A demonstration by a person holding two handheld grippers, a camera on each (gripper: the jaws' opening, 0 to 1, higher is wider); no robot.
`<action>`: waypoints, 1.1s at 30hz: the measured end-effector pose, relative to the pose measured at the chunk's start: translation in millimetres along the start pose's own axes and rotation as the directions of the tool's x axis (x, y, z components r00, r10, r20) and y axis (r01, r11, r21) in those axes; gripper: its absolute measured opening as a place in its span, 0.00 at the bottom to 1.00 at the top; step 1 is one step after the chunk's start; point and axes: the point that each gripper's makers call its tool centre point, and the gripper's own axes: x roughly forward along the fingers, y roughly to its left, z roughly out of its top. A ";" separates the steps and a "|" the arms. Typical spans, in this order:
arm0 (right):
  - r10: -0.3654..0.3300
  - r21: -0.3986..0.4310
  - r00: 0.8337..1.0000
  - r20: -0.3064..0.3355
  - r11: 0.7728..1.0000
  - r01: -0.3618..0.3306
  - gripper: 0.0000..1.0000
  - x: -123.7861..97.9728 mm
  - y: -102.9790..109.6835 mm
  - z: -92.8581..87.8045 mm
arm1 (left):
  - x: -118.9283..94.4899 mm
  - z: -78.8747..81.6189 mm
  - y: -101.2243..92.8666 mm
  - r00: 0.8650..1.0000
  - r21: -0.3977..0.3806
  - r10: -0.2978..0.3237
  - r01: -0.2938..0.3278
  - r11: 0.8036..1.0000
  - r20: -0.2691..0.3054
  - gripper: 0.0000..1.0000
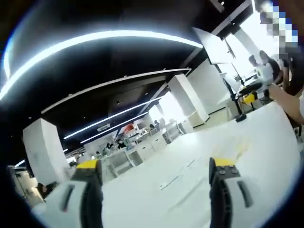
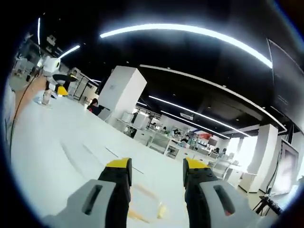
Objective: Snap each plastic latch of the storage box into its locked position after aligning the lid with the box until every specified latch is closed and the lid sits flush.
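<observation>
**Inspector A:** Fingers first. In the left gripper view, the left gripper (image 1: 156,173) has its two yellow-tipped jaws spread wide, with nothing between them but bare white table (image 1: 199,156).

**Inspector B:** Noted. In the right gripper view, the right gripper (image 2: 156,172) has its jaws at a narrower gap, also holding nothing. Below the tips, low in the view, a pale yellowish, translucent patch (image 2: 149,209) lies on the table surface; it is too blurred to identify.

**Inspector A:** Location of the storage box and its latches?

**Inspector B:** I cannot place it. Both cameras are angled up across the tabletop toward the room, and no box, lid or latch can be made out in either view.

**Inspector A:** Surroundings: dark ceiling with long light strips (image 1: 95,40), white square columns (image 2: 122,90), rows of desks in the distance. A person's arm (image 1: 289,102) enters at the right edge of the left gripper view, beside the table.

**Inspector B:** Confirmed. Figures stand far off at the table's end (image 2: 52,71).
</observation>
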 end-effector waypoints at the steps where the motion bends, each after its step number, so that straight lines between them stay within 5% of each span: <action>1: 0.003 -0.005 1.000 -0.011 1.000 -0.003 0.44 0.8 -1.4 -1.1 | 6.3 1.6 -8.1 1.000 -0.001 -0.023 0.023 1.000 -0.001 0.94; 7: 0.020 -0.008 0.998 -0.058 1.000 -0.020 0.43 6.3 -8.3 -7.9 | 40.7 1.7 -45.4 0.988 -0.025 -0.149 0.149 0.989 -0.025 0.93; 13: 0.047 -0.030 0.993 -0.107 0.998 -0.051 0.43 16.1 -13.1 -16.5 | 77.6 -6.2 -91.6 0.946 -0.032 -0.312 0.310 0.950 -0.093 0.92; 17: 0.086 -0.033 0.987 -0.135 0.995 -0.091 0.43 26.2 -18.6 -22.6 | 95.3 -12.8 -106.6 0.922 -0.018 -0.362 0.363 0.931 -0.133 0.91; 22: 0.133 -0.042 0.974 -0.184 0.989 -0.143 0.44 39.3 -25.1 -33.3 | 111.6 -28.8 -124.6 0.878 -0.030 -0.433 0.436 0.899 -0.203 0.90; 26: 0.138 -0.093 0.949 -0.285 0.981 -0.171 0.46 50.4 -35.1 -54.8 | 125.5 -42.6 -140.8 0.842 -0.058 -0.480 0.482 0.874 -0.246 0.87; 33: 0.179 -0.134 0.912 -0.370 0.961 -0.243 0.48 60.9 -30.6 -76.1 | 140.2 -45.1 -162.6 0.801 -0.041 -0.526 0.538 0.842 -0.286 0.87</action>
